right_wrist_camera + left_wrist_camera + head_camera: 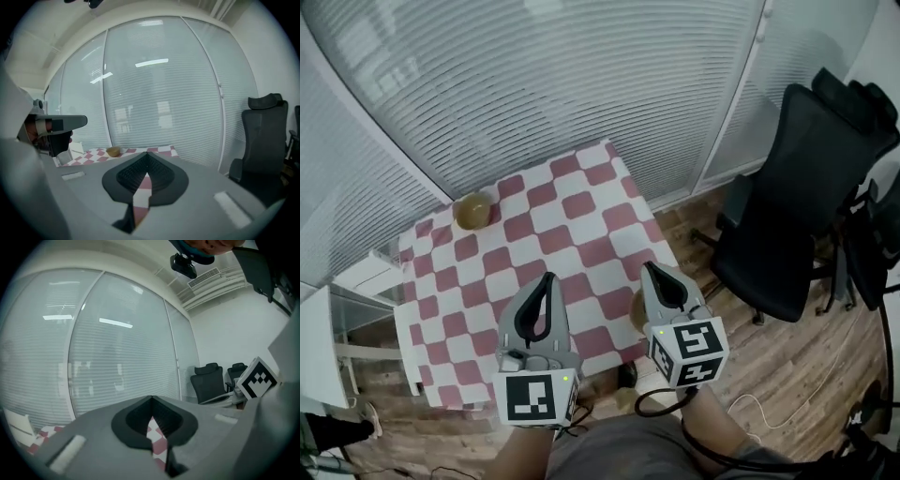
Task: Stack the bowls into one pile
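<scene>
Left gripper [546, 279] and right gripper [651, 270] are held above the table [581, 234].
Both are closed, empty; the bowl [473, 211] is well out of reach.

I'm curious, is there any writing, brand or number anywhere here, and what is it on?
None readable.
The left gripper and right gripper carry only black-and-white square markers, no words or numbers.
The far bowl and the checked tablecloth show no print.

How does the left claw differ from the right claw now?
The left claw hangs over the checkered table's middle; the right claw over its right edge. The left claw's marker cube faces the camera flat; the right claw's is turned. Both are shut and empty.
</scene>
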